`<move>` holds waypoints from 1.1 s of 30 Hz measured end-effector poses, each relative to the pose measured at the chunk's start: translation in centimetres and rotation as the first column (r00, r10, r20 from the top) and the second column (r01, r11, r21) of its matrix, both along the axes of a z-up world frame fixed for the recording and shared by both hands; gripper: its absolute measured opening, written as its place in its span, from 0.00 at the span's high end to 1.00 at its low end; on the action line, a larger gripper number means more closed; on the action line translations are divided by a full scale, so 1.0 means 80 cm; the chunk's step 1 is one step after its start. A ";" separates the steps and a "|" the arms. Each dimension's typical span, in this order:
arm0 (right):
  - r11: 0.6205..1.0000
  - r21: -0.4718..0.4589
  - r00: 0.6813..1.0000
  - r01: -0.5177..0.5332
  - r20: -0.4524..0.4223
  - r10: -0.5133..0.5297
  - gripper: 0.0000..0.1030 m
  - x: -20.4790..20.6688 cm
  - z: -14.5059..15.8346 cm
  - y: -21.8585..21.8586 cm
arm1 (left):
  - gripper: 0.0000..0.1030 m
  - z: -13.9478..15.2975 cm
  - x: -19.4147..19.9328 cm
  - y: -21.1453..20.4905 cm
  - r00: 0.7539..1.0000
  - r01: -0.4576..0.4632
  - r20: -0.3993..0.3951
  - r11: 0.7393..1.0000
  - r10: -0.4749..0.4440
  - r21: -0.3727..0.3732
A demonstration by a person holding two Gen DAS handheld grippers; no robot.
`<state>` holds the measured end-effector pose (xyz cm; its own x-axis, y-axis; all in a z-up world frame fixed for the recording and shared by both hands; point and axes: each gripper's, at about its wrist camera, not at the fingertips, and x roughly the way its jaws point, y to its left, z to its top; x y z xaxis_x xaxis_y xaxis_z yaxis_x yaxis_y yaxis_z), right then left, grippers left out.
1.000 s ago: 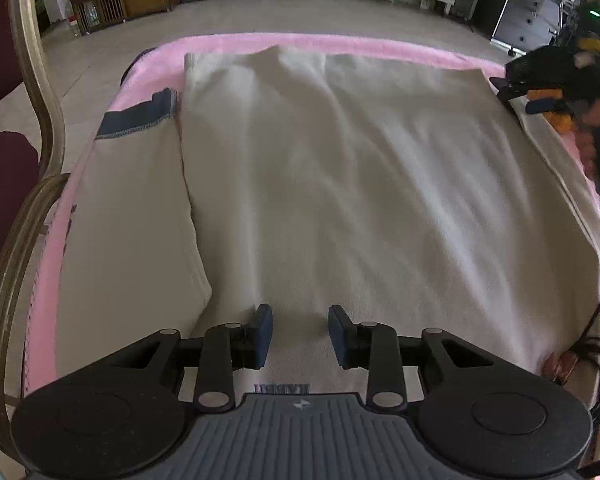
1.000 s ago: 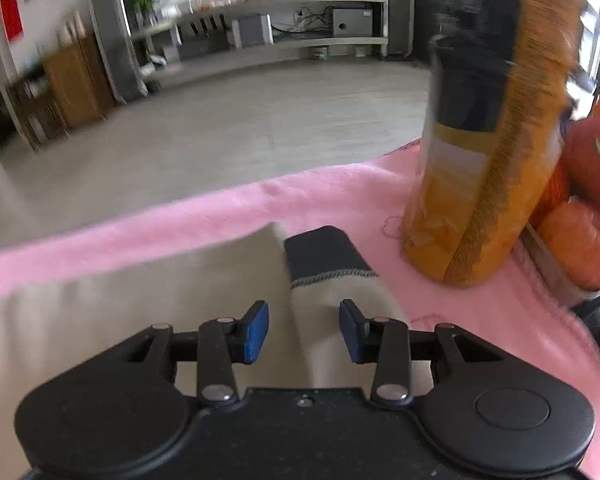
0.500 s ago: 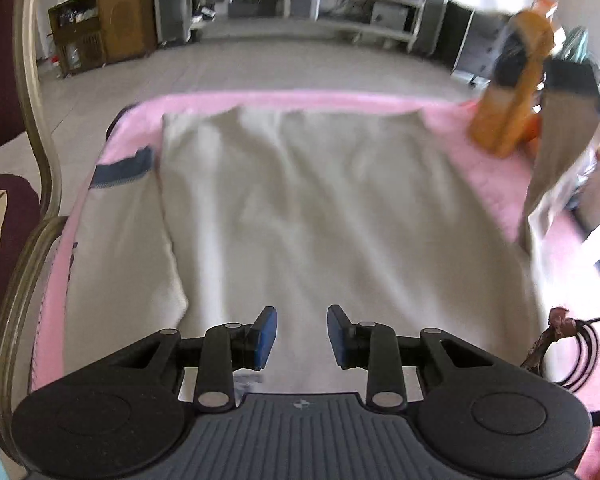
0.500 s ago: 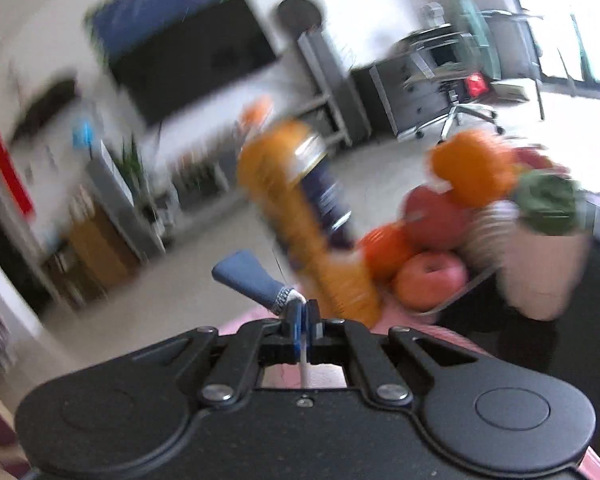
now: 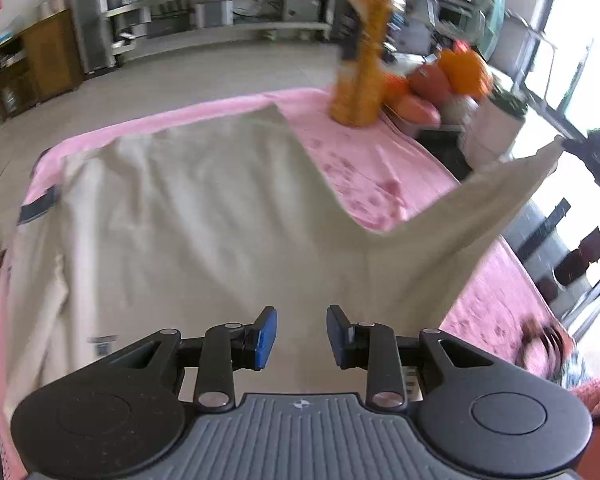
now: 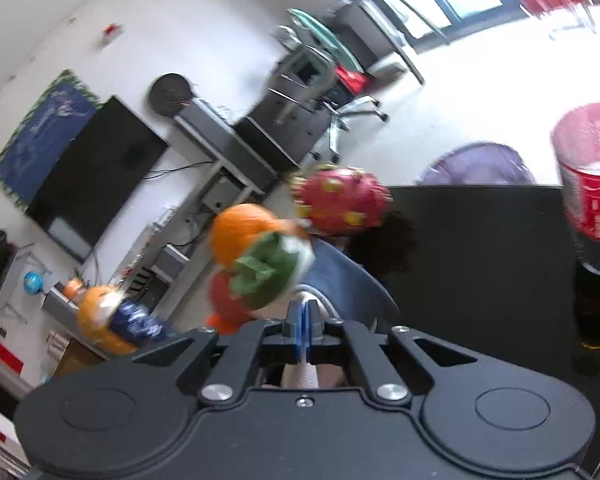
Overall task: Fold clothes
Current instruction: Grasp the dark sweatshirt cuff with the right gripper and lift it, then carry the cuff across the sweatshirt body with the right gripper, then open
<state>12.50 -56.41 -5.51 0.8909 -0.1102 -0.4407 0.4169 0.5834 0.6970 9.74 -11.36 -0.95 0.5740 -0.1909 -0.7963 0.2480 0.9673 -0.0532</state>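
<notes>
A beige long-sleeved garment (image 5: 204,216) lies spread on a pink cloth (image 5: 364,168) in the left wrist view. Its left sleeve, ending in a dark blue cuff (image 5: 36,208), lies flat at the left edge. The right sleeve (image 5: 496,204) is lifted off the table and stretched out to the right, where my right gripper (image 5: 570,145) holds its end. My left gripper (image 5: 300,336) hovers open above the garment's near edge. In the right wrist view my right gripper (image 6: 304,322) is shut on the blue cuff (image 6: 340,276), which sticks out past the fingertips.
An orange juice bottle (image 5: 362,60) and a bowl of fruit (image 5: 440,84) stand at the table's far right corner. A tangle of cable (image 5: 540,336) lies at the near right edge. A red-labelled cola bottle (image 6: 592,200) stands on a dark surface (image 6: 480,260).
My right gripper shut on the right sleeve's cuff and lifted it up and away to the right, off the table. My left gripper stayed open and its view swung to the right.
</notes>
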 end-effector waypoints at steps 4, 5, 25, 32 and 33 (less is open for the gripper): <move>0.998 0.050 1.000 -0.023 0.015 0.023 0.98 0.009 -0.023 -0.026 | 0.71 -0.011 0.003 -0.042 0.998 0.056 -0.029 0.998 -0.056 0.007; 0.999 0.040 0.999 -0.036 0.036 0.035 0.98 0.008 -0.024 -0.026 | 0.71 -0.014 0.004 -0.050 0.997 0.069 -0.034 0.998 -0.069 0.003; 1.000 0.025 0.964 -0.014 -0.265 0.020 0.66 0.074 -0.077 -0.039 | 0.74 -0.075 0.013 -0.074 0.970 0.094 -0.220 0.995 -0.099 -0.034; 0.998 0.032 0.962 -0.053 -0.266 0.060 0.96 0.106 -0.113 -0.058 | 0.74 -0.096 0.021 -0.091 0.963 0.143 -0.223 0.989 -0.148 -0.039; 0.998 0.010 0.969 -0.055 -0.240 0.056 0.96 0.106 -0.110 -0.059 | 0.74 -0.096 0.022 -0.092 0.963 0.148 -0.220 0.988 -0.153 -0.041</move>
